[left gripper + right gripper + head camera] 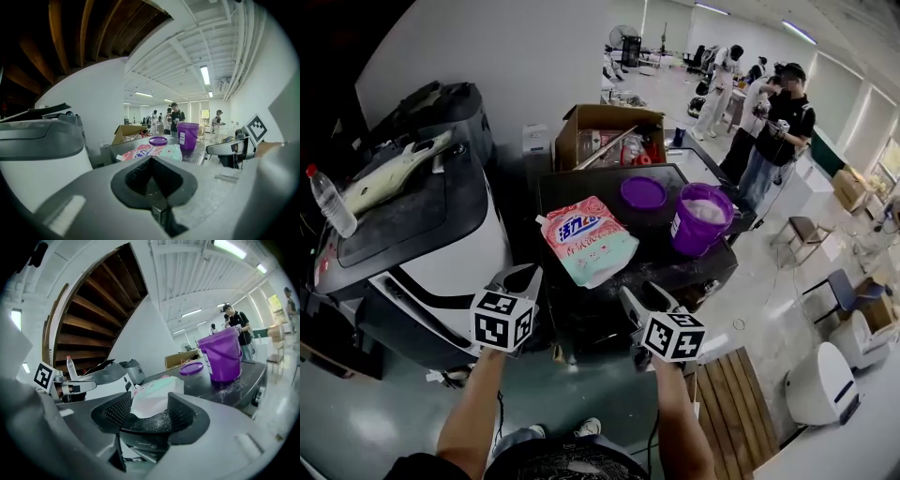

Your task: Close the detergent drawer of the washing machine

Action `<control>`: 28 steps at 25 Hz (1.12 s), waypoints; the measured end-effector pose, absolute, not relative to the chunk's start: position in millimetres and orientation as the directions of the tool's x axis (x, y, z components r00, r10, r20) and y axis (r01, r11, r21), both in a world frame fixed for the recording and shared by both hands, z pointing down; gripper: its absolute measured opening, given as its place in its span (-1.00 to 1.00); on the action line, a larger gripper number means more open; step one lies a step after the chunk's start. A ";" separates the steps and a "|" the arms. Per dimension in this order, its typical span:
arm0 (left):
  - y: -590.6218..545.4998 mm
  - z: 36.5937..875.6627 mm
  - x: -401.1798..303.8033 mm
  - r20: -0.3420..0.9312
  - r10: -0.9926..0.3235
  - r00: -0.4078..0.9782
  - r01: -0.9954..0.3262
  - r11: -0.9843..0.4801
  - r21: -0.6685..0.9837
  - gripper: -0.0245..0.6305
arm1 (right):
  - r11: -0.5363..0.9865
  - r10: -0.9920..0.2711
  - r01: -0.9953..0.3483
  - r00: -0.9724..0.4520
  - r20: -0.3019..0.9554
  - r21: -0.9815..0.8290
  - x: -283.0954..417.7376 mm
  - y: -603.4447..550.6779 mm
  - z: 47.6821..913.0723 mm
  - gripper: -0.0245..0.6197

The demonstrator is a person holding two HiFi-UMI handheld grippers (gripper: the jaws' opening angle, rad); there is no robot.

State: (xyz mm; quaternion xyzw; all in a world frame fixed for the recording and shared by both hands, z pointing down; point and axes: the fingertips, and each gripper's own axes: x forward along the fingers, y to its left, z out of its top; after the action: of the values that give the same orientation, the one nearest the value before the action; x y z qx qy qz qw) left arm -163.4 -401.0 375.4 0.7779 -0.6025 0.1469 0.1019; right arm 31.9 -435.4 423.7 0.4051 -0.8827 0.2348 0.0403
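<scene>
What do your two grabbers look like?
The left gripper and right gripper are both grey plastic, each with two jaws lined with black bumpy pads. Each carries a white cube with black square markers. The forearms are bare; no sleeves show.

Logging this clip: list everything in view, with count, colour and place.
washer: 1, dark top, centre; its drawer can't be made out
bag: 1, pink and green, lying on the washer's top
lid: 1, purple, on the washer behind the bag
bucket: 1, purple, on the washer's right side
box: 1, brown cardboard, behind the washer
machine: 1, white and black, left of the washer
bottle: 1, clear with red cap, far left
board: 1, wooden slats, floor at lower right
people: several, back right
left tongs: 1, grey, shut, empty
right tongs: 1, grey, open, empty, facing the bag
</scene>
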 end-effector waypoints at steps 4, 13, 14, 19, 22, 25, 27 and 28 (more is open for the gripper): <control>-406.0 359.8 -161.4 0.329 -0.914 0.238 -0.965 -0.260 -0.023 -0.92 | 0.560 -0.725 -0.764 -0.640 0.256 -0.321 41.6 -442.7 398.4 -0.21; -424.3 329.4 -161.8 0.276 -0.913 0.300 -0.947 -0.320 -0.029 -0.92 | 0.522 -0.805 -0.835 -0.550 0.221 -0.176 50.8 -447.9 352.9 -0.35; -427.7 327.2 -160.7 0.272 -0.910 0.313 -0.942 -0.333 -0.029 -0.92 | 0.509 -0.818 -0.845 -0.534 0.214 -0.165 52.7 -448.2 348.3 -0.38; -439.9 320.2 -156.3 0.253 -0.890 0.379 -0.916 -0.399 -0.030 -0.92 | 0.449 -0.867 -0.887 -0.461 0.191 -0.103 57.4 -444.4 328.3 -0.51; -445.8 316.8 -156.7 0.241 -0.878 0.413 -0.901 -0.432 -0.030 -0.92 | 0.416 -0.891 -0.907 -0.422 0.169 -0.072 57.5 -439.7 316.1 -0.62; -449.3 316.0 -157.2 0.237 -0.867 0.439 -0.889 -0.458 -0.027 -0.92 | 0.378 -0.910 -0.924 -0.383 0.159 -0.060 60.2 -435.6 309.9 -0.71; -451.1 315.6 -156.5 0.235 -0.860 0.452 -0.882 -0.471 -0.026 -0.92 | 0.358 -0.918 -0.932 -0.362 0.159 -0.055 62.4 -433.3 308.0 -0.77; -451.5 315.8 -155.9 0.235 -0.857 0.459 -0.879 -0.477 -0.025 -0.92 | 0.350 -0.922 -0.935 -0.354 0.160 -0.051 63.2 -431.7 307.6 -0.81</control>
State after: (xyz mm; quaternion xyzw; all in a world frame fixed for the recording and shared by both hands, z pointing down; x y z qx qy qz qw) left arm -155.9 -451.5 315.8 0.8526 -0.5089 0.1079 0.0497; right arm 63.2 -431.7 307.6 0.5661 -0.8200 0.0665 0.0514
